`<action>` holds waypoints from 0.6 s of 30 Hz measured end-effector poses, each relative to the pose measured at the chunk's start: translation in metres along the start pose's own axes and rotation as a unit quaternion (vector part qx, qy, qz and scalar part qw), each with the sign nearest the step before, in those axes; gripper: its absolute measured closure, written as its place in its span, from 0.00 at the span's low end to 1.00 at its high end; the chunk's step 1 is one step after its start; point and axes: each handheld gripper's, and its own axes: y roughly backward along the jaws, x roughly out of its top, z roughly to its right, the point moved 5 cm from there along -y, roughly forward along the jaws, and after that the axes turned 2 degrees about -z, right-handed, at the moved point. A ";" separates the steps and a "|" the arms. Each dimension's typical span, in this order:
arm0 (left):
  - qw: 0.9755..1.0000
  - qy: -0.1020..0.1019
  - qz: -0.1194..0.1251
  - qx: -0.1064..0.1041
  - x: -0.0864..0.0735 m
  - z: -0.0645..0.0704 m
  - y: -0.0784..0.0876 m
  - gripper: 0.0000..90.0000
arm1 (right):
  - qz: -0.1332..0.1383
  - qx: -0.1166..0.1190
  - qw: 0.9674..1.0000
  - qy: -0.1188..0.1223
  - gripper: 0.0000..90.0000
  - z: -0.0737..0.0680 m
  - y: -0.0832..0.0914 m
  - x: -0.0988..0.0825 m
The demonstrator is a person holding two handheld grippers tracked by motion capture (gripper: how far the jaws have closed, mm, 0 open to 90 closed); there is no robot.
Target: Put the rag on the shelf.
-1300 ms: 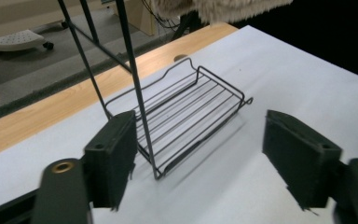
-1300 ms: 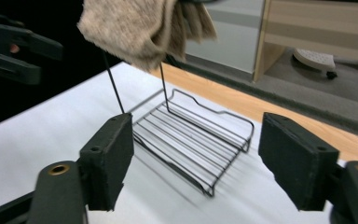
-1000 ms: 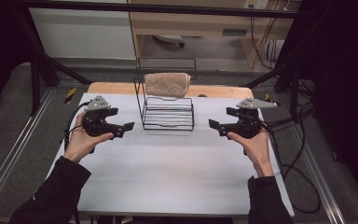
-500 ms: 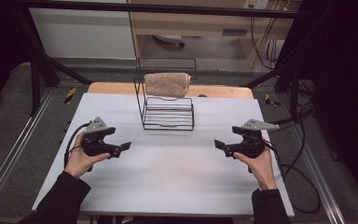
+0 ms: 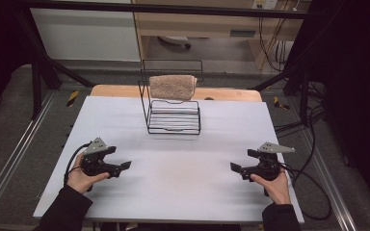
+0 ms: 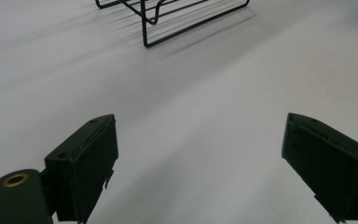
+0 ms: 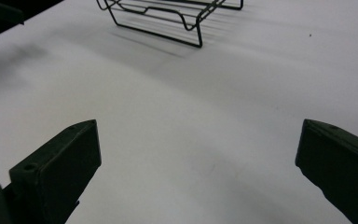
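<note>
Beige folded towel (image 5: 173,87) drapes a black wire rack (image 5: 173,117), well apart from both empty, wide-open grippers, left (image 5: 124,166) and right (image 5: 234,168), near the white surface (image 5: 183,187); a careless reach could topple the light rack.

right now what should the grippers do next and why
Probably reach both forward toward the towel draped over the wire rack. The left gripper and right gripper both sit low near the table's near edge, jaws wide open with nothing between them, well short of the rack.
</note>
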 end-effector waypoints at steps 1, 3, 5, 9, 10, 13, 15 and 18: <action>1.000 -0.002 -0.001 0.000 -0.002 0.000 0.000 0.12 | -0.004 -0.002 1.000 -0.001 0.01 0.001 0.001 -0.003; 1.000 -0.006 -0.002 0.000 -0.006 0.001 0.001 0.12 | -0.014 -0.004 1.000 0.001 0.01 0.003 0.002 -0.010; 1.000 -0.009 -0.001 -0.002 -0.010 0.002 0.001 0.12 | -0.016 -0.005 1.000 0.003 0.01 0.004 0.003 -0.015; 1.000 -0.012 -0.006 -0.001 -0.019 0.001 0.000 0.12 | -0.024 -0.010 1.000 -0.001 0.01 0.006 0.005 -0.026; 1.000 -0.012 -0.008 0.000 -0.021 0.001 0.000 0.12 | -0.025 -0.010 1.000 -0.001 0.01 0.007 0.006 -0.029; 1.000 -0.009 -0.013 0.000 -0.025 0.001 0.000 0.12 | -0.034 -0.009 0.999 0.005 0.01 0.007 0.006 -0.037; 1.000 -0.005 -0.014 0.000 -0.028 0.001 0.001 0.12 | -0.038 -0.008 0.999 0.008 0.01 0.007 0.007 -0.039; 1.000 -0.002 -0.014 0.000 -0.030 0.000 0.004 0.11 | -0.039 -0.008 0.999 0.011 0.01 0.006 0.007 -0.041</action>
